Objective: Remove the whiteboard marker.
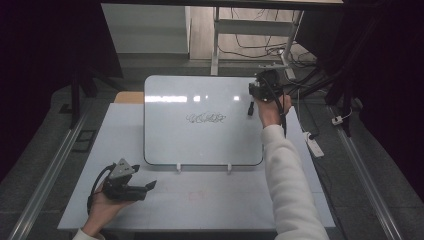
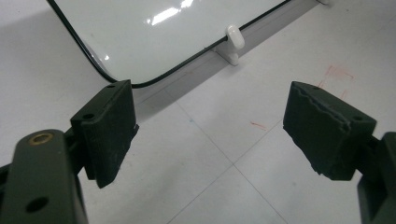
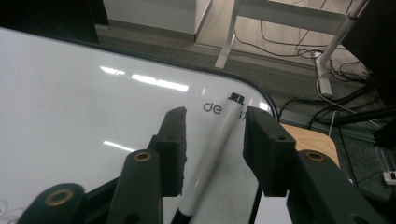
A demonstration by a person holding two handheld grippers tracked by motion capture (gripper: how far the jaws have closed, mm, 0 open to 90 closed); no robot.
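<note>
**Marker pen sitting between the right gripper's jaws at the top corner of the whiteboard**

Marker pen, white barrel with a black cap (image 3: 212,154), lies on the glossy white whiteboard with the thin black rim (image 1: 200,135), up by its far right corner. In the right gripper view the pen runs lengthwise between the two black jaws, cap end pointing away. The right gripper (image 3: 215,135) has its jaws partway in, but I can see a gap on both sides of the barrel, so the pads aren't pressing it, as far as I can tell. From the high view that gripper (image 1: 251,100) is held out by a hand in a white sleeve, right at the board's edge.

There's a black scribble (image 1: 206,118) near the middle of the board, well apart from the pen.

The left gripper (image 1: 145,187) rests in the other hand on the pale grey table (image 1: 210,200), just off the board's near left corner. In its own view (image 2: 210,126) the jaws stand wide apart, released, with bare tabletop between them.
</note>
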